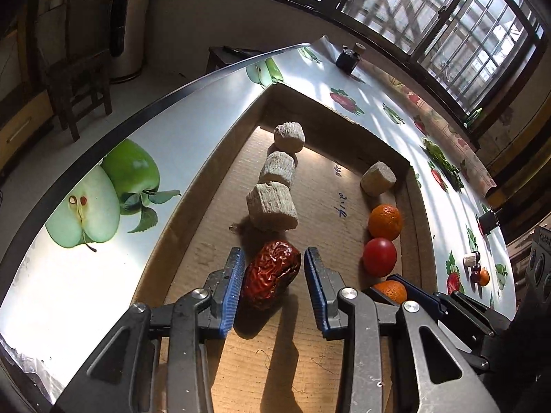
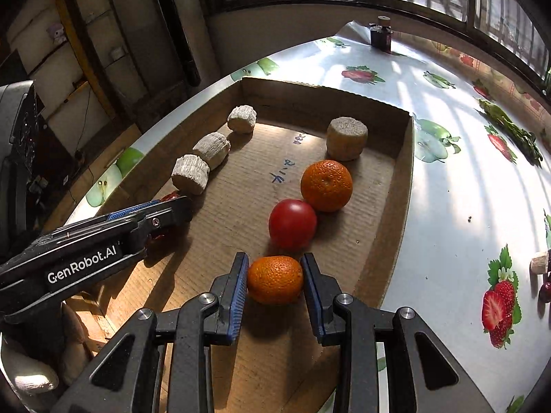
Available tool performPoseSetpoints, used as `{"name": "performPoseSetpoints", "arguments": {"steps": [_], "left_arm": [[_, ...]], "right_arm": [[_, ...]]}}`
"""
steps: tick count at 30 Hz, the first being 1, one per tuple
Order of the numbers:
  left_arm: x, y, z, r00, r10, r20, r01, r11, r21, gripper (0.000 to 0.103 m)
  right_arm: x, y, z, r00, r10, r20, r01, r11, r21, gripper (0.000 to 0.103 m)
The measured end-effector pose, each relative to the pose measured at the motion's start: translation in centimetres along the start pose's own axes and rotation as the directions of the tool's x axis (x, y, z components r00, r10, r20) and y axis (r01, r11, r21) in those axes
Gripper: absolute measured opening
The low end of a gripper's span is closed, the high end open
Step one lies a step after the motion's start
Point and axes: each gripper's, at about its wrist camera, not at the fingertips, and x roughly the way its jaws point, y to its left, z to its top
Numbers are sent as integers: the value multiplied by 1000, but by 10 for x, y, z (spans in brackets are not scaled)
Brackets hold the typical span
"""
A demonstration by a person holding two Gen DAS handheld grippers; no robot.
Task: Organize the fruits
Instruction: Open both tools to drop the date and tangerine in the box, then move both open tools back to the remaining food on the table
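A shallow cardboard tray (image 1: 213, 186) (image 2: 396, 186) lies on the fruit-print table. My left gripper (image 1: 272, 272) is open around a wrinkled red date (image 1: 270, 275) resting on the tray floor; a gap shows on its right side. Three pale cut chunks (image 1: 272, 206) line up beyond it. My right gripper (image 2: 274, 277) has its pads touching both sides of a small orange (image 2: 274, 279) on the tray floor. Beyond it sit a red tomato (image 2: 292, 223), a larger orange (image 2: 326, 185) and a pale chunk (image 2: 347, 138). The left gripper shows in the right wrist view (image 2: 165, 206).
The table (image 1: 62, 296) edge runs along the left. A small dark bottle (image 2: 380, 34) stands at the far end. A cork and small fruits (image 1: 477, 270) lie on the table at right. Green leaves (image 2: 509, 129) lie near the window.
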Motion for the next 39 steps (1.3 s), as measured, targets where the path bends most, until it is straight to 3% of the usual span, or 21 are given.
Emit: {"name": "performPoseSetpoints", "arguments": {"steps": [5,9,12,18,30,35,39], "left_arm": [[-30,-7,-1,995,53,81,-53,999,7,50],[-60,-26,-4,964,177,199,-190,980,51,77],[-77,-43,-8,934,227,275,-258,963,84,80],[-98,-82,-20,892,253,374,-337,924,180,80],[-102,-131,-35,898,218,381,-338,898,282,80],[-102,-142,-37,915,187,357,-301,906,299,80],[-94,-148,-39,944,136,302,-226,931,287,83]], "right_arm": [[-18,0,0,999,16,46,-17,1000,11,41],[-52,-7,-8,992,-10,123,3,998,60,54],[-75,-19,-18,985,-13,174,-10,991,132,62],[-100,-46,-34,977,-39,209,-11,972,234,64],[-134,-76,-56,961,-68,269,-11,959,284,69],[-157,-112,-66,954,-110,278,14,945,327,70],[-186,-167,-77,935,-237,263,118,910,397,70]]}}
